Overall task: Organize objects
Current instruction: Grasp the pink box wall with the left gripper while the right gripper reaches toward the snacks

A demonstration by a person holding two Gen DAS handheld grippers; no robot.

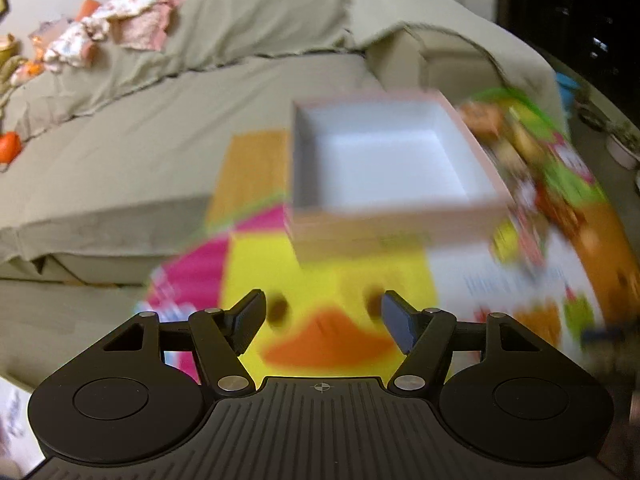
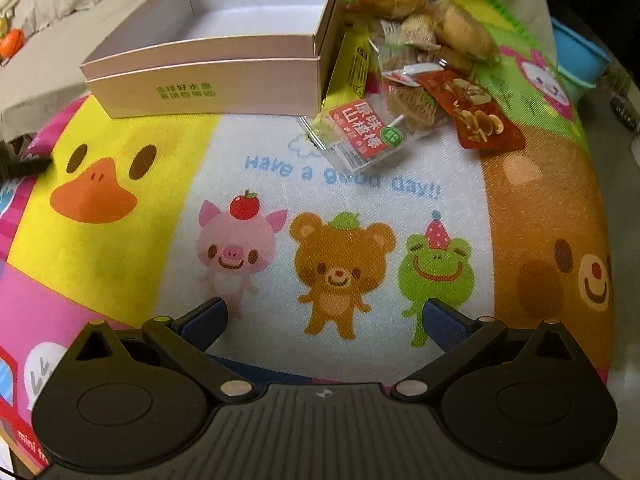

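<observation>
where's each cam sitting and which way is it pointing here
Left wrist: on the left gripper, looking forward and down over the cartoon mat to the empty pink box and the covered sofa; its two open fingers show.
Right wrist: on the right gripper, tilted steeply down at the mat, snack packets right of the box; open fingers show.
Shared: box, mat, snacks.

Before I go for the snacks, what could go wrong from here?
1. The snack packets lie heaped and overlapping against the pink box, so one grab may drag its neighbours.
2. The clear hawthorn packet lies flat on the soft mat; the right tool could pinch cloth with it.
3. The box looks light and empty, so a nudge may shift it.
</observation>
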